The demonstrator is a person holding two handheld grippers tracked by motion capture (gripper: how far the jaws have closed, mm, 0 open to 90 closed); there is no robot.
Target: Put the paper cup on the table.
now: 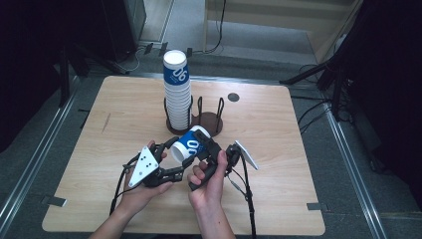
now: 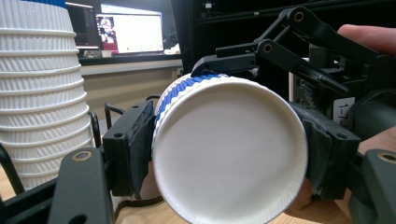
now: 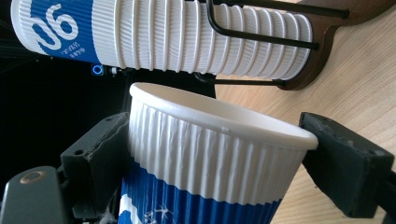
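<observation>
A wooden tabletop [image 1: 124, 109] carries a wire rack [image 1: 209, 117] holding a tall stack of cups [image 1: 177, 92]. Just in front of the rack, a single paper cup [image 1: 189, 144] is held tilted above the tabletop between the left gripper [image 1: 166, 157] and the right gripper [image 1: 214, 152]. The left fingers [image 2: 133, 149] are clamped on its base end; the right fingers [image 3: 98, 154] sit against the ribbed wall just below the rim, though firm pressure cannot be told. The cup is judged light, thin-walled and easily crushed; the ribbing should resist slipping, and the stiff rim and base are the better holds. The flat bottom [image 2: 229, 149] is shown in the left gripper view, the rolled rim [image 3: 224, 121] in the right gripper view.
</observation>
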